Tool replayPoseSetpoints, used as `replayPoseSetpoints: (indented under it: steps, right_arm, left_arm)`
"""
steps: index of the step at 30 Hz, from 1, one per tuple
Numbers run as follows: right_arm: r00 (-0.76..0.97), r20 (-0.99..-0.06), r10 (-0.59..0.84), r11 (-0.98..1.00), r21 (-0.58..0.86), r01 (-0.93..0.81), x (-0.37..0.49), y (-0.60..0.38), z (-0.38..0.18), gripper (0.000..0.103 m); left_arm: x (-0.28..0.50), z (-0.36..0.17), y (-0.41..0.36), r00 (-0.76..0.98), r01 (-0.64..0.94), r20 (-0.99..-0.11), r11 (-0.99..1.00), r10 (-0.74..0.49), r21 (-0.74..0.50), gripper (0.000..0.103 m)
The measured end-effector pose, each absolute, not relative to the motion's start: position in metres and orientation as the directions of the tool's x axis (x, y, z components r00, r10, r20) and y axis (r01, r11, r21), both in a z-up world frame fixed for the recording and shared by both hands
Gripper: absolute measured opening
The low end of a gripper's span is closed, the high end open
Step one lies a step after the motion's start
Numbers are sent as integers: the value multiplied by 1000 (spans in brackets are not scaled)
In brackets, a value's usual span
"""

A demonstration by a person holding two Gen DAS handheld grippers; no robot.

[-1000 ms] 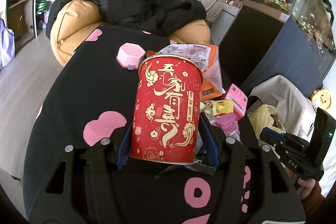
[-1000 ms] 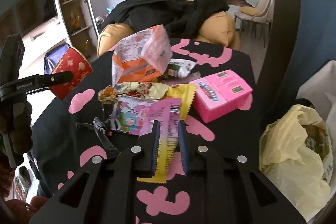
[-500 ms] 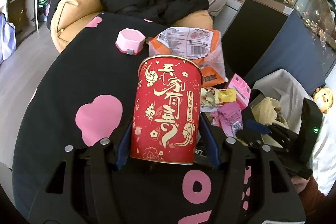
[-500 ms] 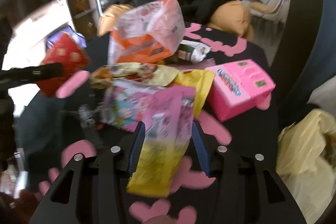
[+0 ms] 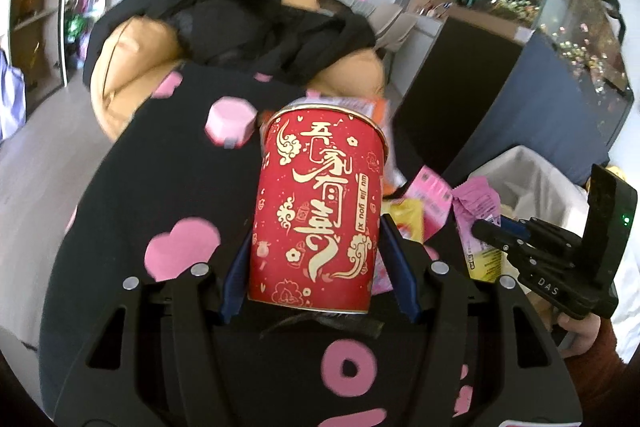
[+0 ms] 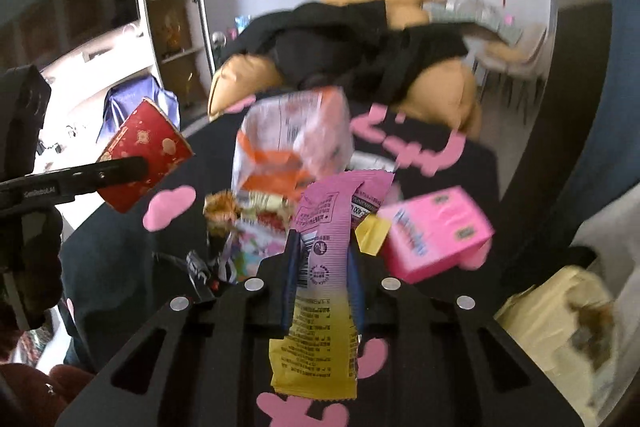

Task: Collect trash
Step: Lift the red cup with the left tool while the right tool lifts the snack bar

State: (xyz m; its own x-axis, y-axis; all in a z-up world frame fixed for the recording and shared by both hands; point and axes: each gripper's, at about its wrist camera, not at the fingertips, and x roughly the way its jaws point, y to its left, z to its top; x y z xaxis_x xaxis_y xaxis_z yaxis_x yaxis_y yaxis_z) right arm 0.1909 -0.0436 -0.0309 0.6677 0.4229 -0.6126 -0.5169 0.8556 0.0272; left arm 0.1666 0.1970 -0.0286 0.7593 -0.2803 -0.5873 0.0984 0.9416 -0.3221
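Note:
A red paper cup [image 5: 320, 211] with gold characters stands upright between the blue pads of my left gripper [image 5: 316, 267], which is shut on it above the table. The right wrist view shows the same cup [image 6: 144, 151] tilted at the left. My right gripper [image 6: 322, 251] has its jaws closing on a pink and yellow snack wrapper [image 6: 320, 227], which sticks up between the pads and hangs down below them, lifted off the pile. From the left wrist view the wrapper [image 5: 476, 211] dangles from the right gripper [image 5: 492, 227] at the right.
On the black cloth with pink shapes [image 5: 140, 187] lie an orange and clear bag [image 6: 292, 143], a pink box [image 6: 436, 231] and several small wrappers. A pink hexagonal lid [image 5: 232, 121] sits further back. A yellow bag [image 6: 560, 311] is at the right, beside a white-lined bin [image 5: 520, 179].
My right gripper opened around the pink and yellow wrapper, then closed on it and raised it off the pile. The left gripper kept hold of the red cup.

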Motion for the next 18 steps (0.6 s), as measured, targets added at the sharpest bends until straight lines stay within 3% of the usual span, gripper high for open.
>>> replayPoseSetpoints:
  steps: [9, 18]
  right_arm:
    - [727, -553, 408, 875, 9, -484, 172, -80, -14, 22]
    - [793, -531, 298, 941, 24, -338, 164, -168, -18, 22]
  left_arm:
    - [172, -7, 150, 753, 171, -575, 939, -320, -298, 56]
    - [205, -22, 58, 659, 303, -619, 904, -428, -302, 56]
